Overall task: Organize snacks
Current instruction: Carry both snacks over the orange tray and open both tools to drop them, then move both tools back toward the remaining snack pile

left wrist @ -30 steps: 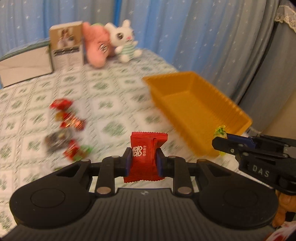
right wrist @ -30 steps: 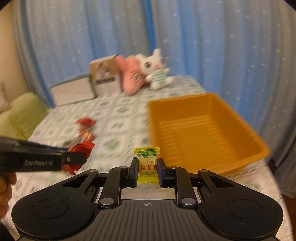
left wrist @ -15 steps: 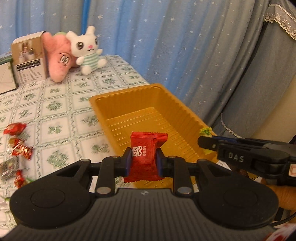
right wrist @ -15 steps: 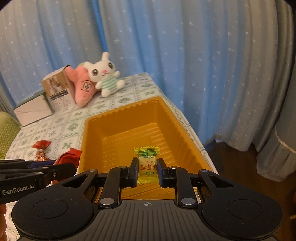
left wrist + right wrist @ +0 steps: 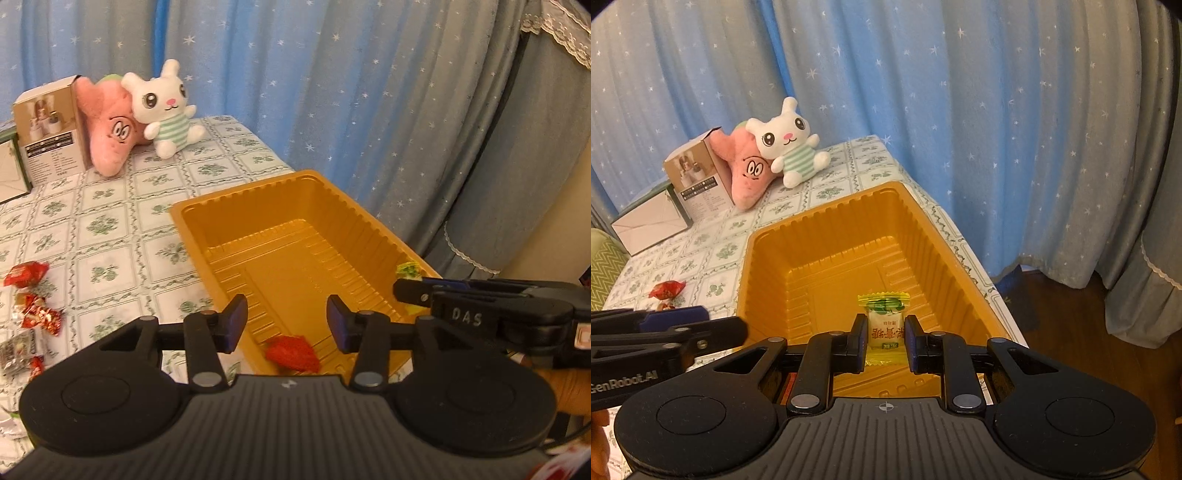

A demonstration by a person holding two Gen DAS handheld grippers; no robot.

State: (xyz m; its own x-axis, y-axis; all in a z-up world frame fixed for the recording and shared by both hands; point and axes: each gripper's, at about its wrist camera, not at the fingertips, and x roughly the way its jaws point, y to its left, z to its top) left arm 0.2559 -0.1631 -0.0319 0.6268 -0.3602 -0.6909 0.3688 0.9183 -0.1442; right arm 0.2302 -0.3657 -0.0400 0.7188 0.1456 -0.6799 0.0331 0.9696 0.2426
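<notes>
An orange plastic tray (image 5: 373, 229) (image 5: 764, 266) stands on the tablecloth near the table's right edge. My left gripper (image 5: 287, 322) is open above the tray's near end, and a red snack packet (image 5: 293, 353) lies on the tray floor just below it. My right gripper (image 5: 885, 338) is shut on a yellow-green candy (image 5: 884, 323) and holds it over the tray's near end. The right gripper also shows at the right of the left wrist view (image 5: 410, 286), with the candy's tip (image 5: 408, 268) sticking out.
Several wrapped red snacks (image 5: 27, 273) (image 5: 666, 289) lie on the tablecloth left of the tray. A white bunny plush (image 5: 166, 107), a pink plush (image 5: 112, 136) and a carton (image 5: 48, 125) stand at the back. Blue curtains hang behind. The table edge drops off right of the tray.
My left gripper opened and the red packet dropped into the tray. Both grippers moved closer over the tray; the right one still holds the candy.
</notes>
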